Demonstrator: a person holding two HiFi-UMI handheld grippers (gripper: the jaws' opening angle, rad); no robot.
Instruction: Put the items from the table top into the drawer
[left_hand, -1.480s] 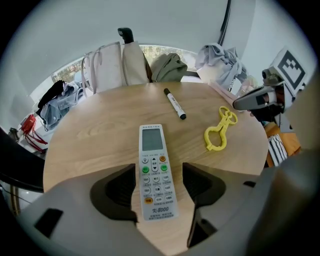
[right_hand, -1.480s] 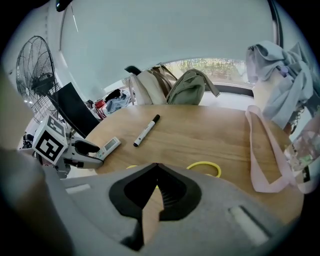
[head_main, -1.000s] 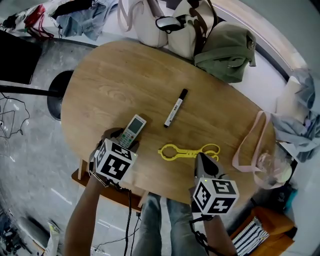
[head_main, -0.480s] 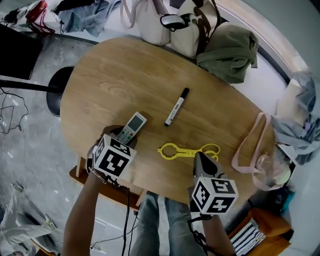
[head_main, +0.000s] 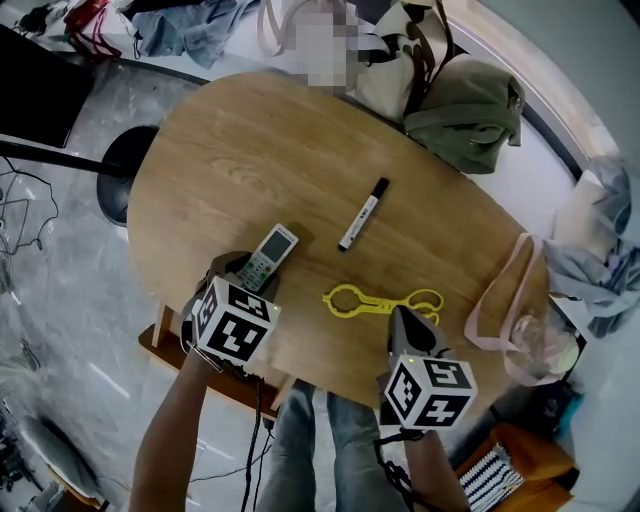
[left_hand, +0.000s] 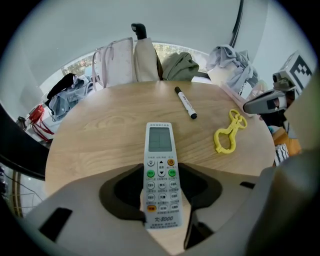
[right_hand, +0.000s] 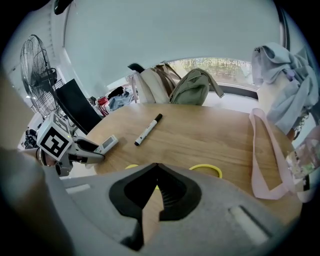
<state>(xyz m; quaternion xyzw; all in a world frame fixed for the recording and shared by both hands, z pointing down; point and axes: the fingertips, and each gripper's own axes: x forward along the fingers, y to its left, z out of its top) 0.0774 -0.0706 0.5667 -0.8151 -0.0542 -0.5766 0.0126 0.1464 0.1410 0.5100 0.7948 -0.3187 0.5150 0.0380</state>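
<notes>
Head view - the left tongs (head_main: 246, 270) have just been closing around the near end of the white-and-grey rectangular plastic remote control (head_main: 272, 252), which lies flat on the oval wooden table (head_main: 300, 160) near its front edge. Grasp looks made, so the lift toward the drawer should be next. The right tongs (head_main: 402, 314) sit just beside the yellow plastic loop-ended clip (head_main: 382, 300). The white marker pen with a black cap (head_main: 364, 214) lies apart, mid-table.

Left gripper view - the pads press both long sides of the remote's button end, and the screen end sticks out ahead.

Right gripper view - the tongs are clenched, tips meeting, with nothing between them.
</notes>
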